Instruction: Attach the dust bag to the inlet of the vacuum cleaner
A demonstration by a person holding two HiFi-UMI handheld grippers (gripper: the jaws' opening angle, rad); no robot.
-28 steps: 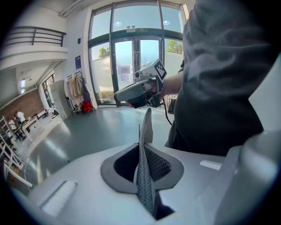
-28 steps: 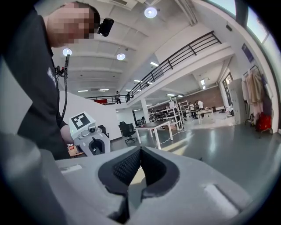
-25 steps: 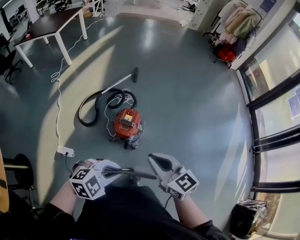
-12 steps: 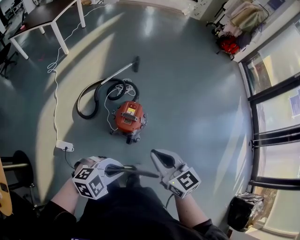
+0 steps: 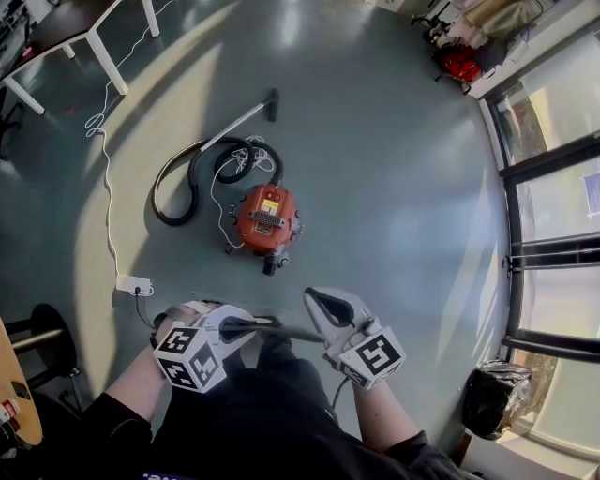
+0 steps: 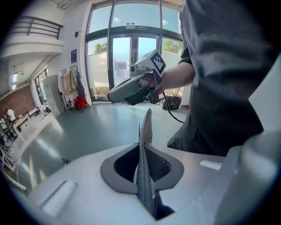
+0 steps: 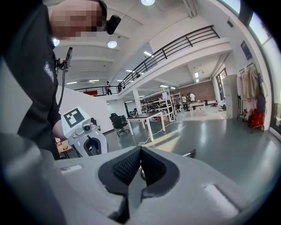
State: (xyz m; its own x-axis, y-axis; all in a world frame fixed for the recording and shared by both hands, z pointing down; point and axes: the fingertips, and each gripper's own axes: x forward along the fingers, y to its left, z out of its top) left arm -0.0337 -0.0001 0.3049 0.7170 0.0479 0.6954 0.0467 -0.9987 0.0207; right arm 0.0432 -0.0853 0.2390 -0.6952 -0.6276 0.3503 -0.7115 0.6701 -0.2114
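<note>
An orange canister vacuum cleaner (image 5: pixel 266 217) stands on the grey floor ahead of me, its black hose (image 5: pixel 192 178) coiled to the left and its wand (image 5: pixel 239 125) lying beyond. My left gripper (image 5: pixel 234 330) is shut on the dust bag (image 5: pixel 286 330), a thin dark grey sheet that sticks out to the right. In the left gripper view the dust bag (image 6: pixel 145 132) shows edge-on, pinched between the pads of the left gripper (image 6: pixel 141 165). My right gripper (image 5: pixel 314 300) hovers beside it, apart from the bag. The right gripper (image 7: pixel 140 165) has its pads pressed together with nothing between them.
A white power strip (image 5: pixel 134 283) and its cable (image 5: pixel 103 178) lie on the floor left of the vacuum. A dark-topped table (image 5: pixel 56 28) stands far left, a black bin (image 5: pixel 492 403) at lower right by the glass wall (image 5: pixel 553 206). A chair (image 5: pixel 37 337) is at my left.
Both grippers and I have moved forward; the vacuum cleaner now sits lower in the head view and nearer to the grippers. The bag stays pinched in the left gripper.
</note>
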